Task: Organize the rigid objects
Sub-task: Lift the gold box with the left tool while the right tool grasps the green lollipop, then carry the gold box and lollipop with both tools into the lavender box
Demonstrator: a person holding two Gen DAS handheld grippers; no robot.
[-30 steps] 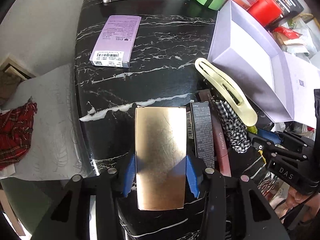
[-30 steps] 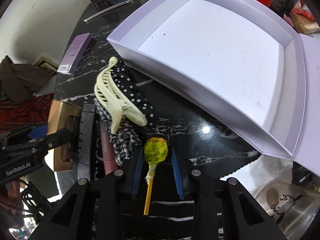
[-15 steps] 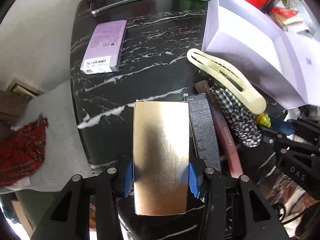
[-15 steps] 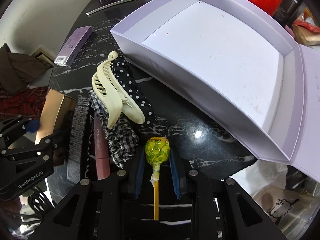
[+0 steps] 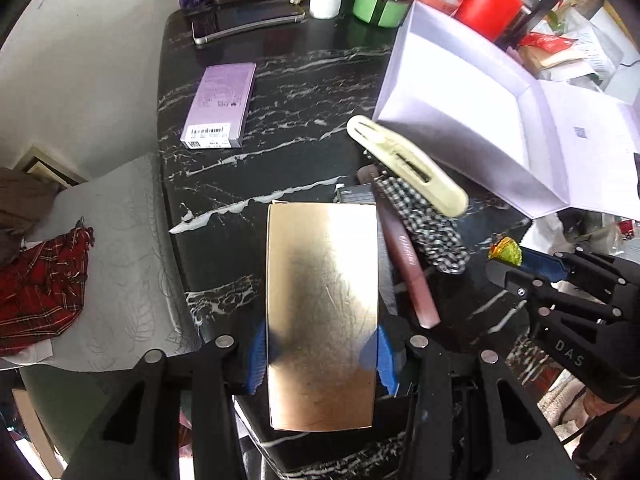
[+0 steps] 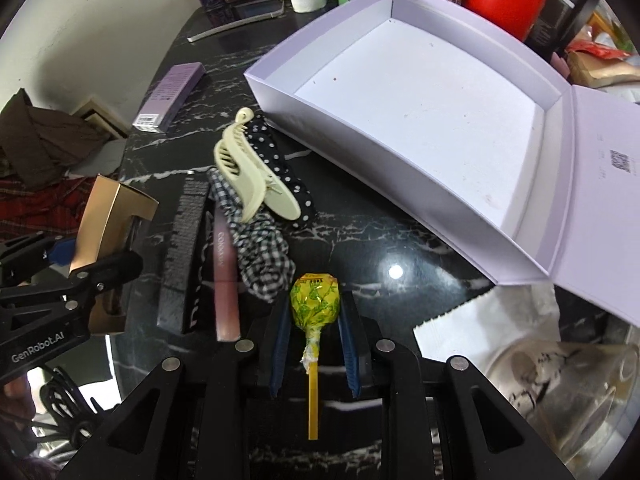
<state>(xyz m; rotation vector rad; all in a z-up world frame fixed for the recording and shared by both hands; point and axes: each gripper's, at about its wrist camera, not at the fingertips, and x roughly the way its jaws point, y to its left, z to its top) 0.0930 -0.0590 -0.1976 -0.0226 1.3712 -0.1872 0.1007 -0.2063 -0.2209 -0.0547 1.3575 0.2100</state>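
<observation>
My left gripper (image 5: 322, 354) is shut on a gold box (image 5: 322, 312) and holds it above the black marble table (image 5: 280, 92); it also shows in the right wrist view (image 6: 108, 232). My right gripper (image 6: 314, 316) is shut on a yellow-green lollipop (image 6: 315, 294), lifted off the table; the lollipop shows in the left wrist view (image 5: 505, 249). An open white box (image 6: 432, 116) stands empty ahead of the right gripper. A cream hair clip (image 6: 252, 176) lies on checked and dotted scrunchies (image 6: 264, 244). A black carton (image 6: 184, 252) and a pink tube (image 6: 225, 280) lie beside them.
A purple carton (image 5: 220, 112) lies at the table's left. A phone (image 5: 248, 22), bottles, a green jar (image 5: 380, 4) and a red container (image 5: 488, 8) line the back edge. A glass jar (image 6: 560, 392) stands at the near right. Cloth lies left, off the table.
Both grippers have risen and pulled back from the table, the left with the gold box, the right with the lollipop. The pile of clip, scrunchies and tubes has stayed put.
</observation>
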